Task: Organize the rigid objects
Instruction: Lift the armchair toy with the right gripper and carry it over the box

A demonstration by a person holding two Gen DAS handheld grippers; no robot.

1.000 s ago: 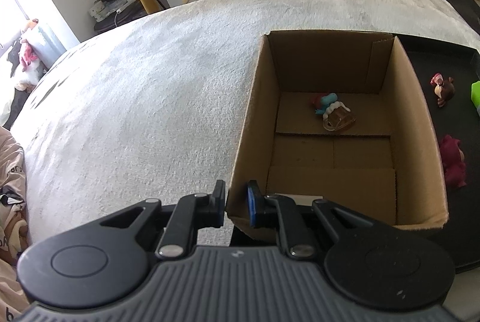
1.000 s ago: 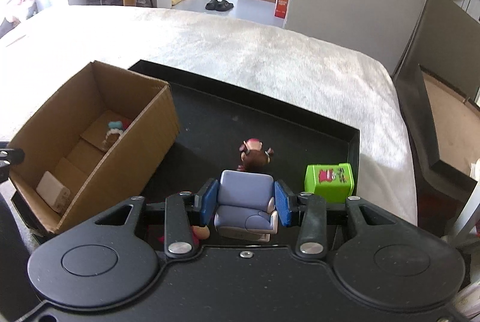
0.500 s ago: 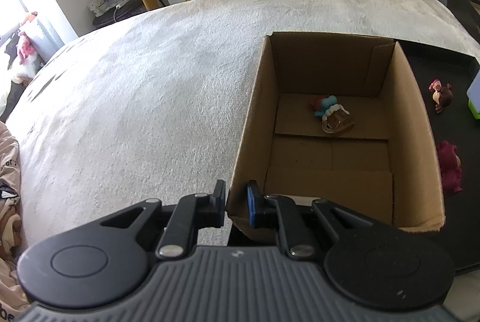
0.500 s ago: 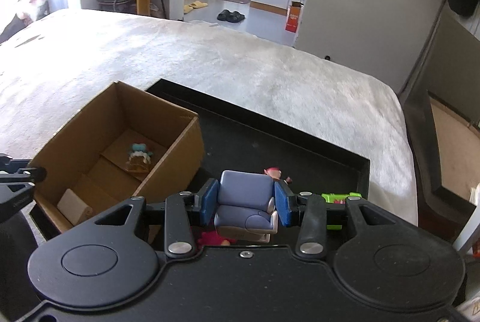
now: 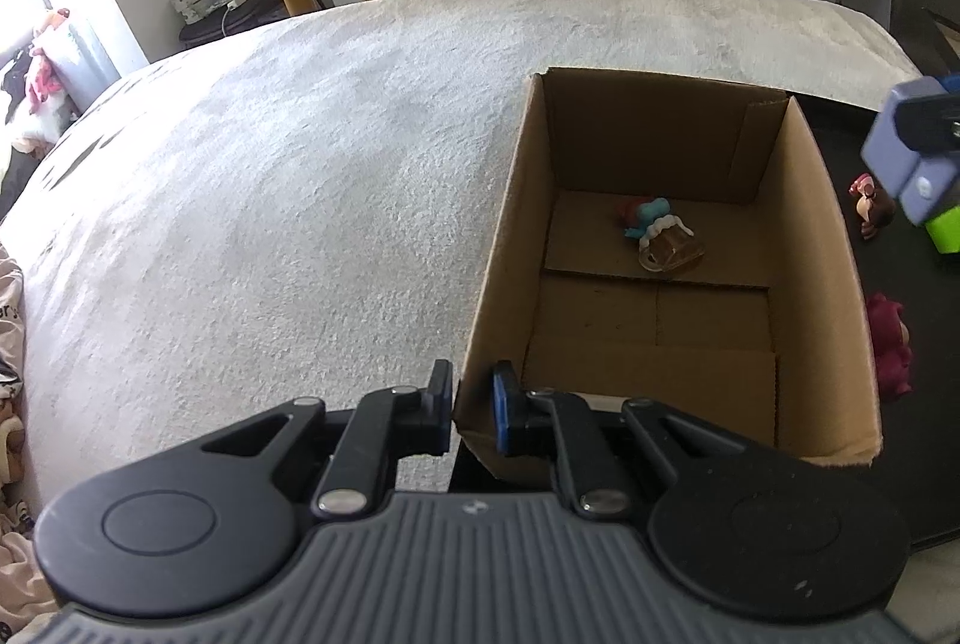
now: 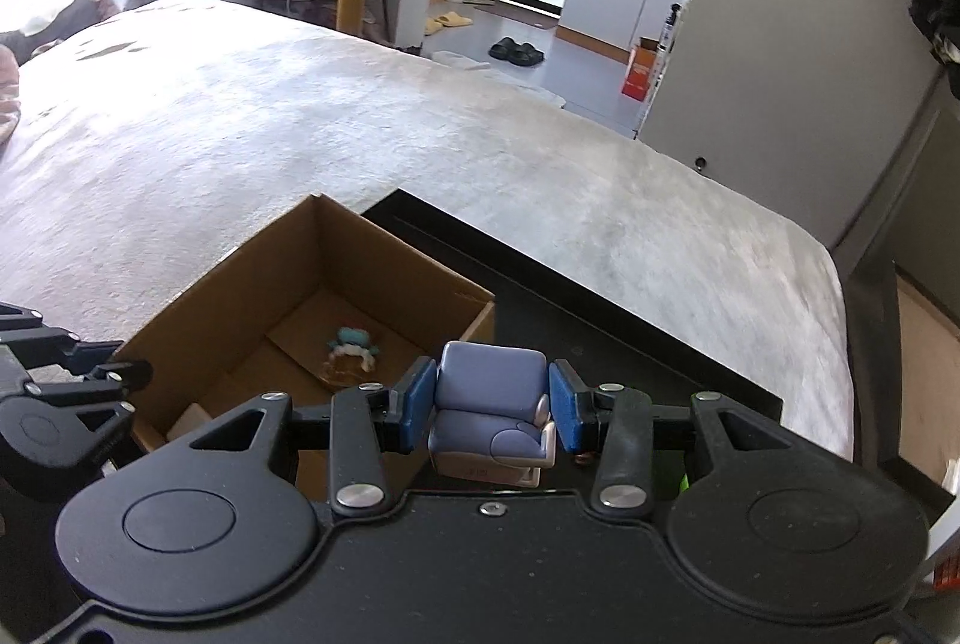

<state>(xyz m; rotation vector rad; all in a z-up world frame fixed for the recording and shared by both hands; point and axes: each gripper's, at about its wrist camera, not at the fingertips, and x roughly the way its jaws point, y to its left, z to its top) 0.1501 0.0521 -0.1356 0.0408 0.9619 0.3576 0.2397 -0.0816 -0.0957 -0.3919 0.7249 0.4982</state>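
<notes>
Here the right gripper point(image 6: 492, 407) is clamped on the purple toy armchair point(image 6: 491, 419), held in the air at lower centre of its view. The open cardboard box point(image 6: 384, 260) lies to the chair's left and below, so the coming move should carry it leftward over the near wall. The left gripper point(image 5: 471, 407) pinches the box's near corner, steadying it.
</notes>
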